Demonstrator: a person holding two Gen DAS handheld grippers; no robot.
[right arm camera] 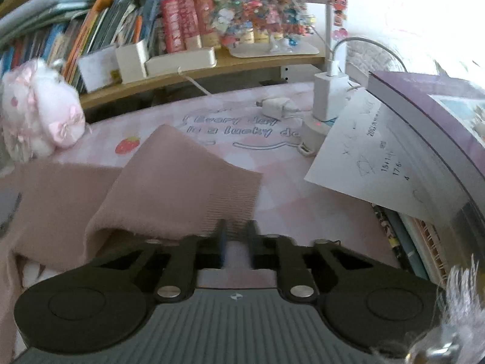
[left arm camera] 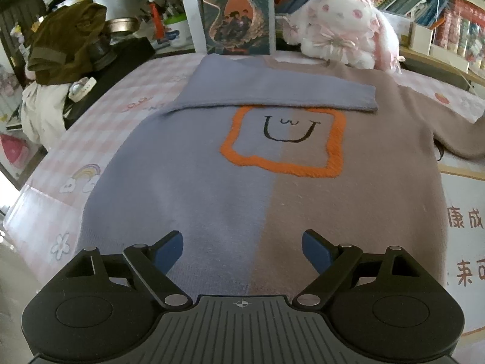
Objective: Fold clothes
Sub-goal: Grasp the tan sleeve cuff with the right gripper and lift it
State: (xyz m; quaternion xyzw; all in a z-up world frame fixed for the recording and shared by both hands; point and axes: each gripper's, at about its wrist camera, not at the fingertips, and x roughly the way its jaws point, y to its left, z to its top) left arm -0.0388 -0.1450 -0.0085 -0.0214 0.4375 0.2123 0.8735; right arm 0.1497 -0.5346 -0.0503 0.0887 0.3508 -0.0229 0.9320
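- Sweater (left arm camera: 242,197): spread flat, front up, on the table (left arm camera: 136,97) straight ahead of the left claw (left arm camera: 242,251); its hem lies just under and before the claw's tips.
- Left claw: released, with the jaws held wide apart above the hem and nothing between them.
- Blue sleeve (left arm camera: 272,94): already laid across the chest, far ahead of the left claw.
- Brown sleeve (right arm camera: 169,182): raised in a soft tent ahead and to the left of the right claw (right arm camera: 236,233).
- Right claw: clenched. The ribbed cuff (right arm camera: 230,209) meets its tips and is judged to be nipped there, though this is blurred.
- Handling: the knit is judged light, limp and a little stretchy. It will drape and sag from any single hold, and it may drag the body along if pulled hard.
- Slip: fuzzy fabric is unlikely to slip from the pads, but a shallow bite on the cuff could be lost.
- Hold: the cuff's ribbing is best for the sleeve. For the body fold, the hem corners either side of the left claw are best.
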